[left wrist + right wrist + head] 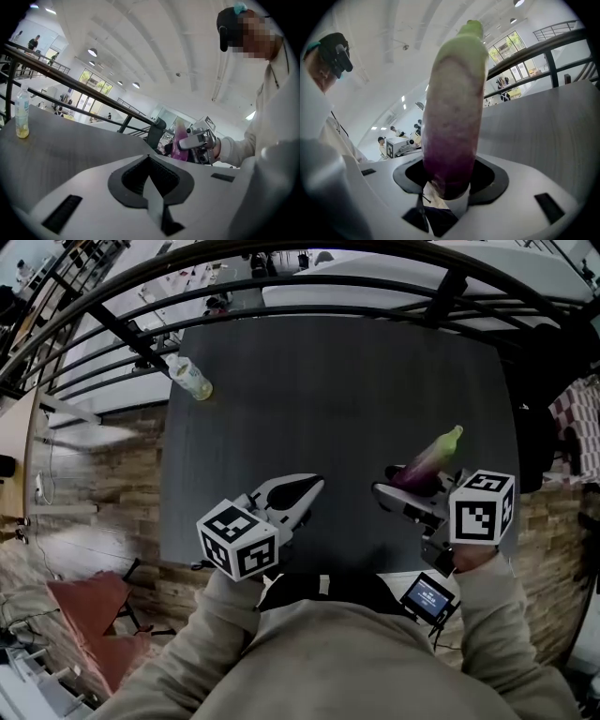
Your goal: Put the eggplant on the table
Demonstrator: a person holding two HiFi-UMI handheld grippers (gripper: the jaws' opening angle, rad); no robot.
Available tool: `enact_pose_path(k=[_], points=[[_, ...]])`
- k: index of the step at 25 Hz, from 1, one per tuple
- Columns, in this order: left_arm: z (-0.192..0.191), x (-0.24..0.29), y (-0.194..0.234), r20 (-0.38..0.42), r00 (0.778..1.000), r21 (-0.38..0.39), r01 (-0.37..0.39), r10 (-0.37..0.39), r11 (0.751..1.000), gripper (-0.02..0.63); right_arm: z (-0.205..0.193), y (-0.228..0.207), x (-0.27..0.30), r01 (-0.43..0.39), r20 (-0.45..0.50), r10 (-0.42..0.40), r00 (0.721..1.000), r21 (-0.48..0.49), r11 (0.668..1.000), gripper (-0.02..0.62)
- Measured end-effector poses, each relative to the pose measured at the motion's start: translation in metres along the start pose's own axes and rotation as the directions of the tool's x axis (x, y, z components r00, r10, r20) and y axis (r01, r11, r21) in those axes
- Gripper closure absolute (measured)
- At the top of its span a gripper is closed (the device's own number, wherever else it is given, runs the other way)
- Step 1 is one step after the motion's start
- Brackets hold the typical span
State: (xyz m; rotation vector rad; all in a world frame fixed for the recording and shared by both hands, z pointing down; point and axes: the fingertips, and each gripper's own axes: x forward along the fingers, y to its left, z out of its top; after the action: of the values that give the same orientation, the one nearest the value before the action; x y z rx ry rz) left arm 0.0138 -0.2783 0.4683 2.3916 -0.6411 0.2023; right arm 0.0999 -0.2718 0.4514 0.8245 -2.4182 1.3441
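An eggplant (429,457), purple at its base and pale green at its tip, stands between the jaws of my right gripper (412,486), which is shut on its purple end. It hangs tip up over the near right part of the dark table (347,381). In the right gripper view the eggplant (452,117) rises straight out of the right gripper (450,180). My left gripper (314,486) is over the near left of the table, shut with nothing in it. In the left gripper view the left gripper (149,157) points across the table, and the eggplant (179,140) shows beyond it.
A plastic bottle (190,378) with yellowish liquid stands at the table's far left corner, and it is seen again as the bottle (21,115) in the left gripper view. Black railings (141,329) run behind the table. A red cushion (89,601) lies on the floor at the near left.
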Motion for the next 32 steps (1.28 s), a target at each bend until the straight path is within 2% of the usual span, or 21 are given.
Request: enact_pose_path(k=[9,22,32], points=[[-0.038,-0.001,0.012,-0.010,1.000,-0.076,-0.017,0.016,0.997,0.600,-0.046,-0.031,0.026,0.052,-0.121,-0.048,0.992,0.032,0.998,0.368],[-0.082,0.003,0.033,-0.041,0.999,-0.158,-0.040,0.034,0.987,0.600,-0.114,-0.075,0.065,0.100,-0.276,-0.062,0.959,0.126,0.987,0.369],[-0.110,0.008,0.042,-0.088,0.996,-0.194,-0.043,0.026,0.980,0.600,-0.150,-0.113,0.086,0.178,-0.362,-0.118,0.925,0.137,0.974,0.368]])
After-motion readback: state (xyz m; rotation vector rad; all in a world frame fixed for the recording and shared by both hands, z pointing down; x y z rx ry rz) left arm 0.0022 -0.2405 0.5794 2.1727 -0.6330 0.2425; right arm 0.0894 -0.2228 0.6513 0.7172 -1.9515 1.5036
